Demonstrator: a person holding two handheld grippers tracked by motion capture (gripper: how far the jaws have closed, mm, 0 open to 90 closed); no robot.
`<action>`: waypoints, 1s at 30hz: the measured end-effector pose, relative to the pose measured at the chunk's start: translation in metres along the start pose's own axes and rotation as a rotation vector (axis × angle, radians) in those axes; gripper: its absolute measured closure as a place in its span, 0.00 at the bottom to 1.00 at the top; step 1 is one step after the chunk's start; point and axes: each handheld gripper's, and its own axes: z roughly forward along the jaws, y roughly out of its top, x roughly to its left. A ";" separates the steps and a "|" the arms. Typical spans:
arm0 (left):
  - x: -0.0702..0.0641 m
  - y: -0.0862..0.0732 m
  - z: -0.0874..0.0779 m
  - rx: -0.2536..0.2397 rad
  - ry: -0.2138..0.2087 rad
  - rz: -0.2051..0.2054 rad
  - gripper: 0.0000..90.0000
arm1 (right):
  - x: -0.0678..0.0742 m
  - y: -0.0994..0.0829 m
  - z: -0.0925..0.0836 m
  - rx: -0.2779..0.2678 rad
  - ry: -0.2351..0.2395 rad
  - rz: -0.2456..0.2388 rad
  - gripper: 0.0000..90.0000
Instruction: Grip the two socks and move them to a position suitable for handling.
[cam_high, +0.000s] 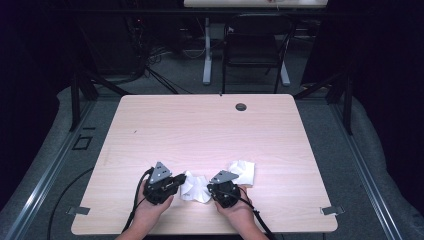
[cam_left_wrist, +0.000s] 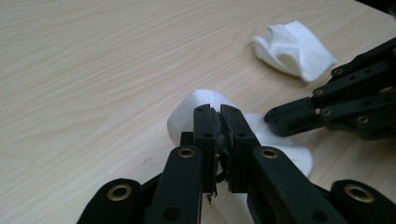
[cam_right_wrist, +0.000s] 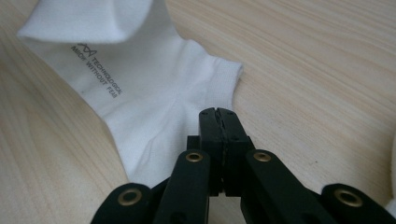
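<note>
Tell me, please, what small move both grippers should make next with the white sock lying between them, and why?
Probably draw the two grippers apart to stretch the white sock flat. Left gripper and right gripper each look shut on an edge of it, and it lies crumpled between them on the pale wooden table.

Can't tell in left gripper view whether fabric of white sock (cam_left_wrist: 196, 112) sits between closed left claw (cam_left_wrist: 219, 114) jaws; sock's near part hidden behind them. In right gripper view, sock (cam_right_wrist: 154, 88) cut off at top edge, lower part hidden behind right claw (cam_right_wrist: 219, 116). Forearms cut off at bottom of high view.
</note>
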 end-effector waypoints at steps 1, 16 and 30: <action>0.003 -0.002 -0.002 0.002 -0.002 -0.014 0.94 | 0.000 0.000 -0.001 0.006 -0.001 0.003 1.00; 0.023 -0.010 -0.024 -0.023 0.049 -0.034 0.79 | -0.002 -0.002 -0.002 0.007 0.012 0.006 1.00; 0.028 -0.033 -0.001 0.142 0.096 0.026 0.75 | -0.002 -0.003 -0.003 0.004 0.015 0.009 1.00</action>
